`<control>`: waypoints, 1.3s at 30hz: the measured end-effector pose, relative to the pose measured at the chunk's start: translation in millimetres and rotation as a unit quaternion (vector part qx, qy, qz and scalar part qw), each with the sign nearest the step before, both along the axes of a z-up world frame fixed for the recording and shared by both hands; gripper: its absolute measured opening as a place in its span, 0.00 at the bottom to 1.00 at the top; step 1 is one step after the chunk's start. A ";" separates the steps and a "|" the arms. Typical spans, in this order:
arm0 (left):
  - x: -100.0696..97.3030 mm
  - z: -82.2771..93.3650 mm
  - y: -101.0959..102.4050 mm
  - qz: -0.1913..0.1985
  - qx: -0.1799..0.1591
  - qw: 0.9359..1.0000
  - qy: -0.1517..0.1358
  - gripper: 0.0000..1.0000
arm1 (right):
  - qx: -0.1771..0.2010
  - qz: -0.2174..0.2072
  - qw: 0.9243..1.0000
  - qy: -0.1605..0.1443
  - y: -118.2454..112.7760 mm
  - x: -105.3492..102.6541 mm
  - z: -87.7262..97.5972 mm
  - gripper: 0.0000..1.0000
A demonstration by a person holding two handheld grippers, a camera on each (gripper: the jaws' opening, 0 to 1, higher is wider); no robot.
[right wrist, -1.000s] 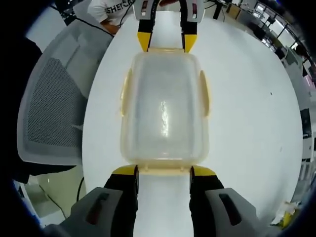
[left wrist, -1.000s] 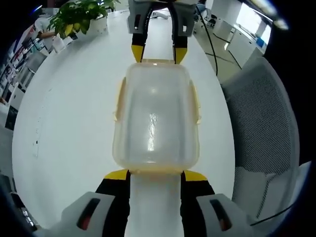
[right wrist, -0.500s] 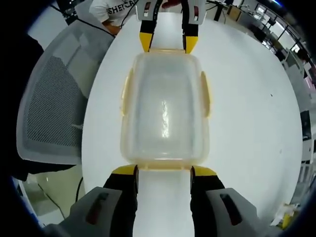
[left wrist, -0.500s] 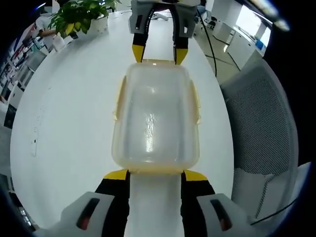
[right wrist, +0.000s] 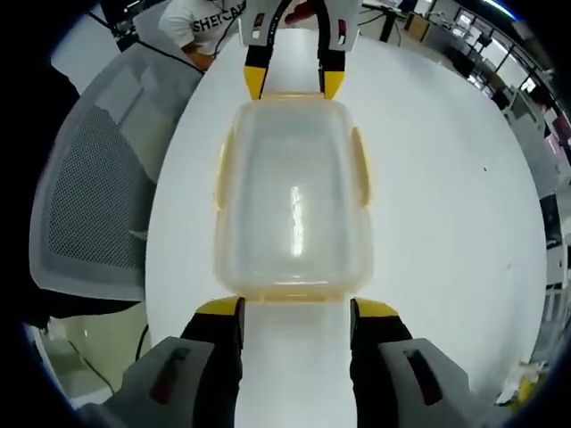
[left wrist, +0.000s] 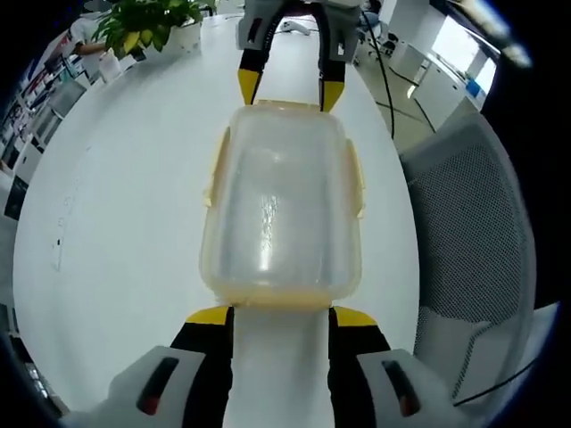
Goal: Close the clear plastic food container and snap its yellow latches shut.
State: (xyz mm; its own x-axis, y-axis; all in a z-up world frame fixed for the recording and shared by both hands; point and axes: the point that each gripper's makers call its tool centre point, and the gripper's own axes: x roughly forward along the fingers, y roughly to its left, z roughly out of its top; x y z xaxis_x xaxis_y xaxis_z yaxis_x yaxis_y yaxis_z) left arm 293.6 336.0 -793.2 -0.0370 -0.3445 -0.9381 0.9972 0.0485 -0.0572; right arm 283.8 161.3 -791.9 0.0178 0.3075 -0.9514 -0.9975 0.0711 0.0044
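My left gripper (left wrist: 277,314) and right gripper (right wrist: 292,306) stand with jaws spread at opposite short ends of the lidded container (left wrist: 281,209) on the white table (left wrist: 116,223). Both have eased back slightly over the last second; the side latches (right wrist: 359,168) look unsnapped, so latching seems still ahead.

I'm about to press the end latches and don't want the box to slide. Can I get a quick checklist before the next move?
1. Lid sits on the container: ok.
2. Left gripper open at the near end: ok.
3. Right gripper open at the opposite end: ok.
4. Side latches snapped: cannot tell.
5. End latches snapped: cannot tell.
6. Container flat on the table: ok.
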 end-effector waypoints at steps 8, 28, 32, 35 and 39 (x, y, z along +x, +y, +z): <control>-0.9 8.6 -1.5 0.114 -0.066 0.990 0.056 0.38 | 0.064 -0.087 0.994 0.033 -8.2 -0.6 9.6 0.44; -4.2 25.4 2.4 0.349 -0.170 0.907 0.166 0.34 | 0.200 -0.308 0.925 0.101 -3.1 12.8 32.4 0.39; -4.4 26.5 2.5 0.381 -0.182 0.891 0.164 0.32 | 0.214 -0.337 0.911 0.105 -2.1 13.6 33.6 0.39; -1.5 28.7 -4.5 0.411 -0.206 0.868 0.186 0.32 | 0.217 -0.351 0.904 0.109 -1.0 10.8 31.9 0.38; -3.6 21.9 -0.9 0.417 -0.188 0.872 0.174 0.31 | 0.217 -0.365 0.898 0.111 -1.6 8.4 27.3 0.37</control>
